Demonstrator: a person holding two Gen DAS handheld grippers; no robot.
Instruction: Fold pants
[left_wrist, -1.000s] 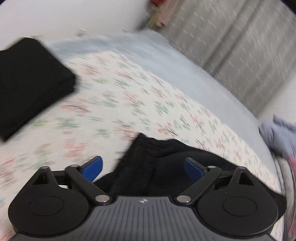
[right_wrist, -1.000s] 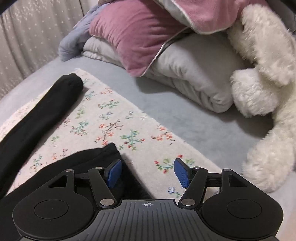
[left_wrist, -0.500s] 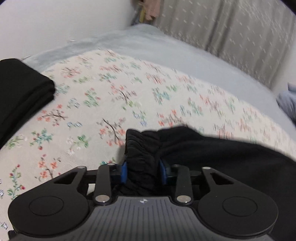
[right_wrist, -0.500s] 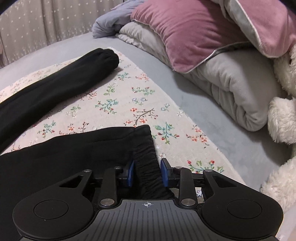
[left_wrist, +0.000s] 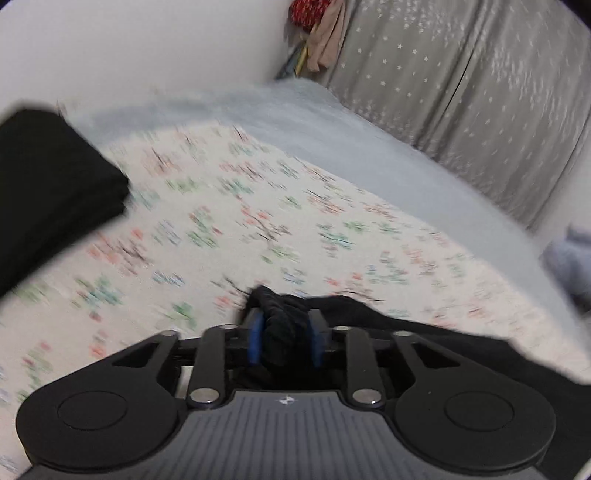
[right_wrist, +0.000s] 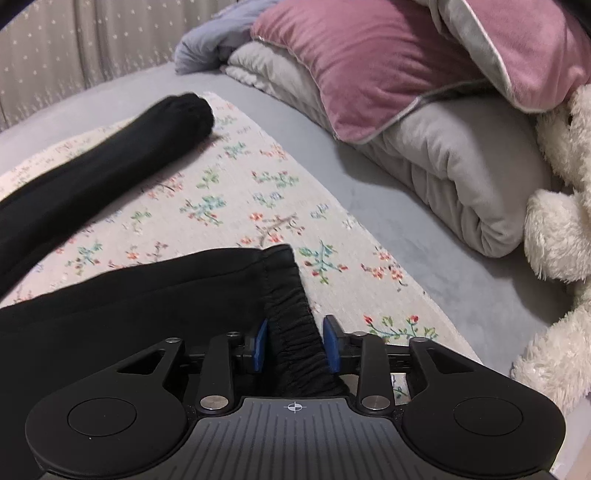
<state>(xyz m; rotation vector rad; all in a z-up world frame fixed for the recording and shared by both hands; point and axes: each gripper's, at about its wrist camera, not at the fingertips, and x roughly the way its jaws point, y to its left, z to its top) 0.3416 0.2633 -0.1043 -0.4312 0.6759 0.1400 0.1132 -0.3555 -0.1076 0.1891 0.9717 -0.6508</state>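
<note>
Pants (right_wrist: 122, 314), black, are seen spread on a floral cloth (right_wrist: 236, 192) over a grey-blue bed sheet (right_wrist: 399, 229). One gathered elastic end is bunched between the blue pads of the left gripper (left_wrist: 283, 338), with fabric bulging past the tips; the other ribbed end is seen between the pads of the right gripper (right_wrist: 293, 345). Both sets of jaws have just been opening slightly from a tighter squeeze, w/ cloth between them. On the left, the pads are seen pressed on the bunch. On the right, a sliver of gap is seen beside the right-hand pad, so contact there cannot be told for certain.

Surroundings, left wrist view (blurred): a folded black garment (left_wrist: 48, 192) is noted at the far left of the floral cloth, well apart from the gripper; a star-print grey curtain (left_wrist: 480, 99) is noted behind the bed.

Right wrist view: a long black rolled piece (right_wrist: 92, 177) is noted lying diagonally across the cloth, apart from the held end. Beyond the cloth edge, a pink pillow (right_wrist: 376, 70) is stacked on a folded grey quilt (right_wrist: 454, 162), w/ a white plush toy (right_wrist: 557, 236) at the right.
</note>
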